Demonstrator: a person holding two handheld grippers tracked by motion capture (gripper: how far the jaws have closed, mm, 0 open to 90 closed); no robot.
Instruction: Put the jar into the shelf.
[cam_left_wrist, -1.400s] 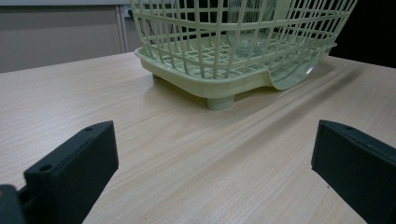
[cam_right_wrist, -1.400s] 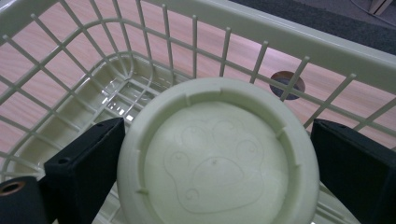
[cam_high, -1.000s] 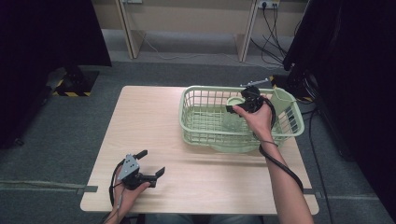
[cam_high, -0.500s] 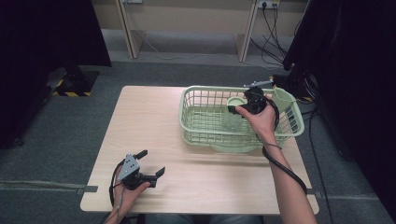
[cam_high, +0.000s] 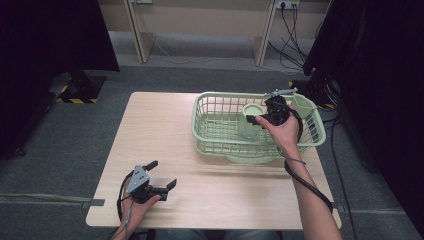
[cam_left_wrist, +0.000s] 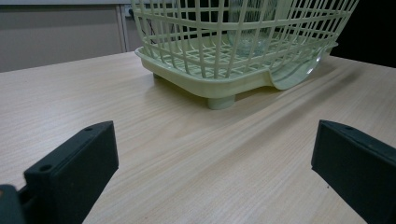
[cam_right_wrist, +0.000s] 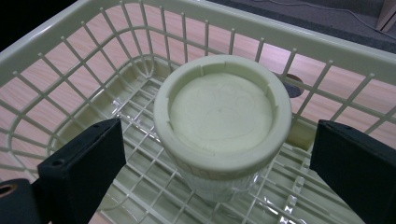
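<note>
Your right tongs (cam_high: 260, 119) hang spread wide and empty over the basket (cam_high: 215, 142), and the lidded jar (cam_right_wrist: 223, 121) stands upright on the basket floor directly below and between the jaws, its axis vertical. You're lined up for a straight drop around the lid. Your left tongs (cam_high: 159, 175) rest open on the table (cam_high: 165, 130), well apart from the jar.
</note>
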